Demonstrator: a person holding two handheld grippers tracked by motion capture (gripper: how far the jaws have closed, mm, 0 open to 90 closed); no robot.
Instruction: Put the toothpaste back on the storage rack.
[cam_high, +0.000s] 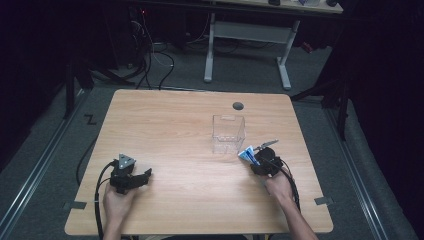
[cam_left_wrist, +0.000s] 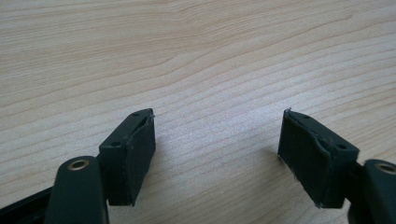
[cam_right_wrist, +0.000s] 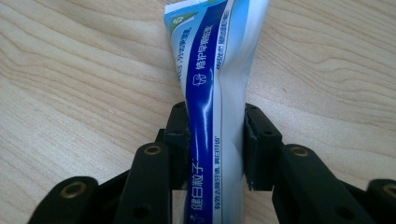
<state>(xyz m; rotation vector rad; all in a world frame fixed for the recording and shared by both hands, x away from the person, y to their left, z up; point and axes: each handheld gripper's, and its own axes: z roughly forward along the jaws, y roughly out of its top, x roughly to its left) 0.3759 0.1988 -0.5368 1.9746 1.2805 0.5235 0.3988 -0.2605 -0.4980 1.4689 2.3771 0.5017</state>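
A blue-and-white toothpaste tube (cam_right_wrist: 210, 60) lies lengthwise between the two black jaws of my right gripper (cam_right_wrist: 217, 116), and both pads press on its sides. From above, the right gripper (cam_high: 257, 159) sits at the table's right front with the tube (cam_high: 246, 154) sticking out toward a clear plastic box (cam_high: 228, 132) just beyond it. My left gripper (cam_high: 145, 177) rests at the left front of the table. Its jaws (cam_left_wrist: 217, 135) stand wide apart over bare wood with nothing between them.
The wooden table (cam_high: 175, 125) has a round grey cable hole (cam_high: 238, 105) near its far edge, behind the clear box. A white-legged desk (cam_high: 247, 30) and cables stand on the floor beyond the table.
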